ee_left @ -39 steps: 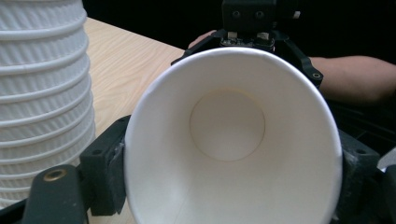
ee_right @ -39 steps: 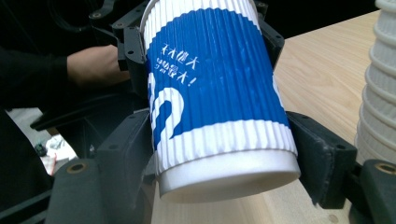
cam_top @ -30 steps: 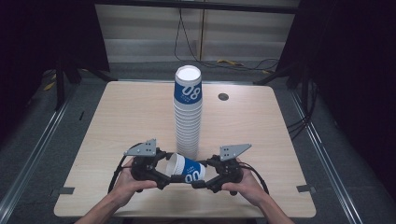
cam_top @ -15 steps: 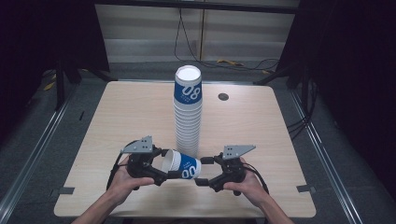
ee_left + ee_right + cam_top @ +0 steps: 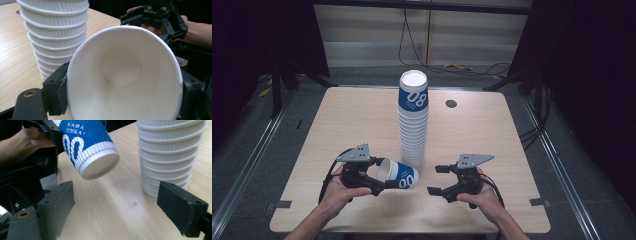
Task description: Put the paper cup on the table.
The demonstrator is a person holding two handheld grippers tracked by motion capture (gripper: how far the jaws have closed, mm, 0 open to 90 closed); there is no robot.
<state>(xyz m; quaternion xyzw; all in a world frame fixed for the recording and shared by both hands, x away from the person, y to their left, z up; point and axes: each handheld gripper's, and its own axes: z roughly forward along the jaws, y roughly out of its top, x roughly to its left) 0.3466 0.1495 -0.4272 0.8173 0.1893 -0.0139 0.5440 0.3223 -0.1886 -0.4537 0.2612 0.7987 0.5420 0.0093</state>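
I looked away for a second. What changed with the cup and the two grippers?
The right gripper let go of the cup and drew back to the right, its jaws now open. The left gripper still holds the cup on its side. The tall stack of cups has not moved.

Black grippers [image 5: 379, 182], grey three-cornered plates, trailing cables.

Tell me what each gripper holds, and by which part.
The left gripper holds a blue paper cup on its side, jaws clamped across the rim end. The right gripper is open and holds nothing.
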